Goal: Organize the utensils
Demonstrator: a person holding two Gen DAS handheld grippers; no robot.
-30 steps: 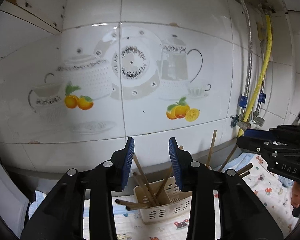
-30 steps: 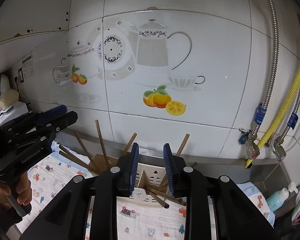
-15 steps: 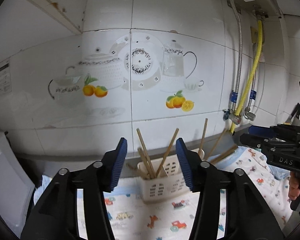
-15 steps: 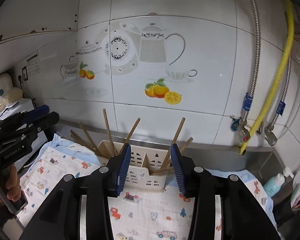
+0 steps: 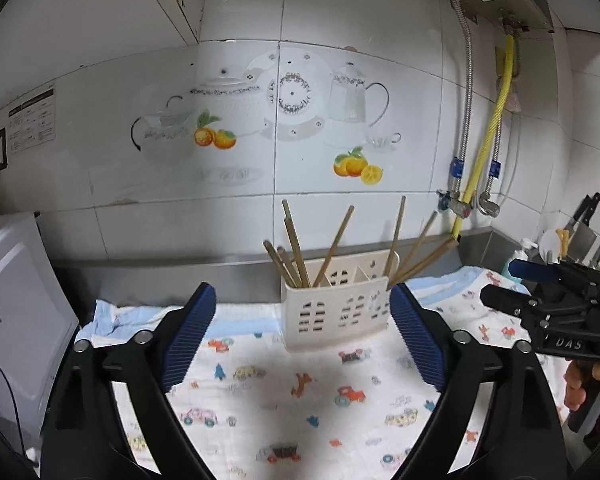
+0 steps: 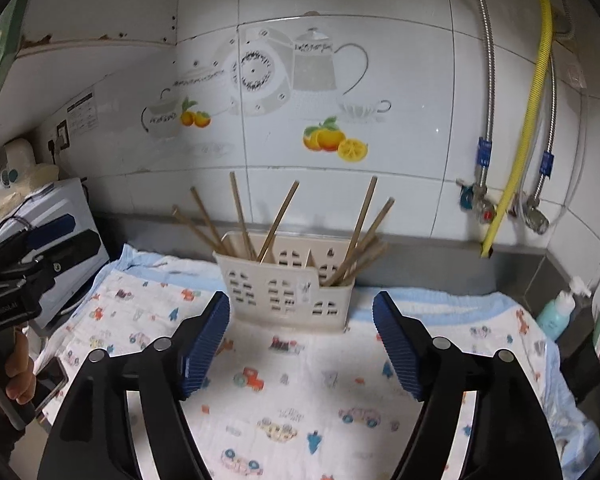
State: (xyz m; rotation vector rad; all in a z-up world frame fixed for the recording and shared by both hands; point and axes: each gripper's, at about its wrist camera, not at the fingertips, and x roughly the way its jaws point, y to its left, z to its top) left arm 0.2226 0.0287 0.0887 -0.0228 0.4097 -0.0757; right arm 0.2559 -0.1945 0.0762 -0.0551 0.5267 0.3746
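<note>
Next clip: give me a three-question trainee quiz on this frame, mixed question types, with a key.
1. True or false: both the left gripper and the right gripper are open and hold nothing.
2. Multiple choice: the chopsticks are (A) lying on the cloth, (B) standing in the holder, (C) clamped in a gripper.
3. Fill in: the holder stands on the ____.

Key
1. True: each pair of fingers is spread wide, with nothing between.
2. B: they lean out of its left and right compartments.
3. cloth
</note>
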